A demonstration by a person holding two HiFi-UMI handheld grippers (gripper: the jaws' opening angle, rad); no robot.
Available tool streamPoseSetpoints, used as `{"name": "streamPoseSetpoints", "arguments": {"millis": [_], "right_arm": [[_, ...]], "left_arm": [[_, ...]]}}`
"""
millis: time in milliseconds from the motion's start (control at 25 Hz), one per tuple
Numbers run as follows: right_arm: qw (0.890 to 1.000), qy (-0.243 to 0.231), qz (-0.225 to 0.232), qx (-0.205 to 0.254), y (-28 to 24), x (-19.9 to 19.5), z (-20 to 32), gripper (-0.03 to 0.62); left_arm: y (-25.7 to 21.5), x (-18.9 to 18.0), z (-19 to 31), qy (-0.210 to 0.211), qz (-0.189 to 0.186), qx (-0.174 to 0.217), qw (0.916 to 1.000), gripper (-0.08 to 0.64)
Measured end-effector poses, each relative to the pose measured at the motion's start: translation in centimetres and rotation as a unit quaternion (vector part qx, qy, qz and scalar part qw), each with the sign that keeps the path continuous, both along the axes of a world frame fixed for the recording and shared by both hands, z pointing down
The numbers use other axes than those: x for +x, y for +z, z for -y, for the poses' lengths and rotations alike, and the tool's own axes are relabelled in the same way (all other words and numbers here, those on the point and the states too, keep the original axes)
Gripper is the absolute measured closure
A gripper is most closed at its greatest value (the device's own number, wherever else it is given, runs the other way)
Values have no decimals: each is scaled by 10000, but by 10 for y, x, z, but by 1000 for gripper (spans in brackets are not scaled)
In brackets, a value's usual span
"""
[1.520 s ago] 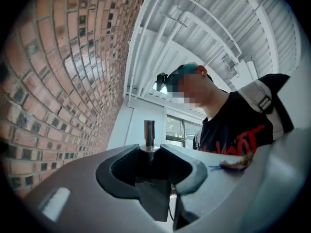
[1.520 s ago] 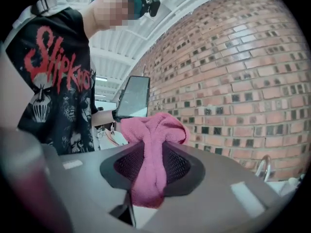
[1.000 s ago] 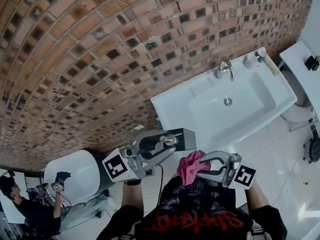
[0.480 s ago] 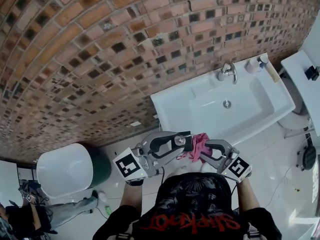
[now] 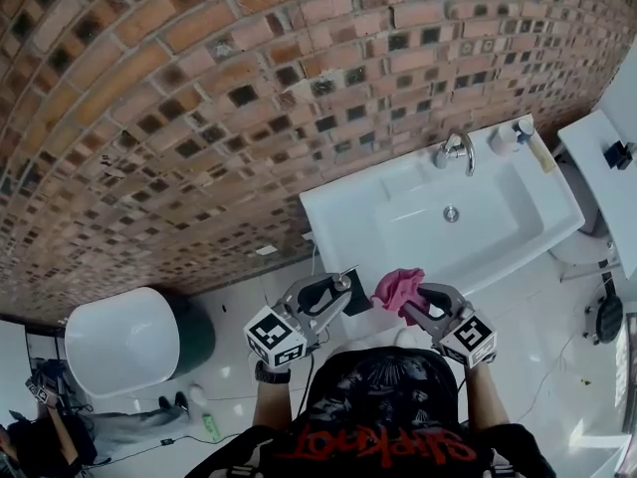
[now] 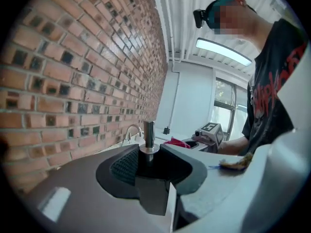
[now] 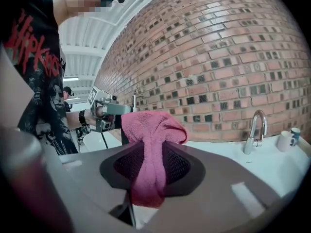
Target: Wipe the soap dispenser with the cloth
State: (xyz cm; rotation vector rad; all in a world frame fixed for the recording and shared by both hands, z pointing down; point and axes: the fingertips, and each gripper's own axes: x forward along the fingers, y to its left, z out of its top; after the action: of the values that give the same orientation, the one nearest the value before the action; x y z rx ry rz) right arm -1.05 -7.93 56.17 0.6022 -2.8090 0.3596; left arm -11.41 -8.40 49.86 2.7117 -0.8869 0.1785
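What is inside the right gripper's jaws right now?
The pink cloth, pinched in the right gripper, is bunched above the jaws and hangs out below them. The cloth itself hides the spot where the jaws press on it.

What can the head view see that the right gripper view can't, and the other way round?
Only the head view: the drain hole, seen from above. Only the right gripper view: the right gripper's textured pads squeezing the cloth, close up. Both: the cloth, tap, brick wall, and the left gripper holding the soap dispenser.
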Motion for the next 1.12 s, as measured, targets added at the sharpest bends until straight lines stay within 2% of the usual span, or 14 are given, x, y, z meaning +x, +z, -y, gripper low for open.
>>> {"name": "streamPoseSetpoints", "arguments": {"millis": [160, 280, 400, 640, 760, 880, 1000, 1120], "right_arm": [[9999, 88, 17, -48, 3, -6, 2, 477], [9998, 186, 6, -22, 1, -11, 6, 477], [9995, 324, -59, 33, 1, -13, 8, 477], [9960, 874, -170, -77, 10, -1, 9, 477], [9915, 1236, -303, -275, 9, 15, 2, 477], [9877, 1472, -308, -437, 11, 16, 4, 477], [9848, 1613, -370, -535, 15, 17, 2, 477], [9831, 1630, -528, -649, 22, 19, -4, 477]], "left_arm": [[30, -23, 13, -360, 108, -144, 9992, 423], [72, -21, 23, -83, 245, -237, 9994, 425], [109, -15, 39, 19, 150, -375, 9992, 425], [167, -26, 110, -505, 416, -145, 9978, 425], [194, -23, 146, -430, 635, -129, 9970, 425], [218, -40, 183, -388, 909, -141, 9950, 425], [231, -56, 212, -464, 844, -227, 9951, 425], [230, -65, 230, -459, 849, -51, 9953, 425]]}}
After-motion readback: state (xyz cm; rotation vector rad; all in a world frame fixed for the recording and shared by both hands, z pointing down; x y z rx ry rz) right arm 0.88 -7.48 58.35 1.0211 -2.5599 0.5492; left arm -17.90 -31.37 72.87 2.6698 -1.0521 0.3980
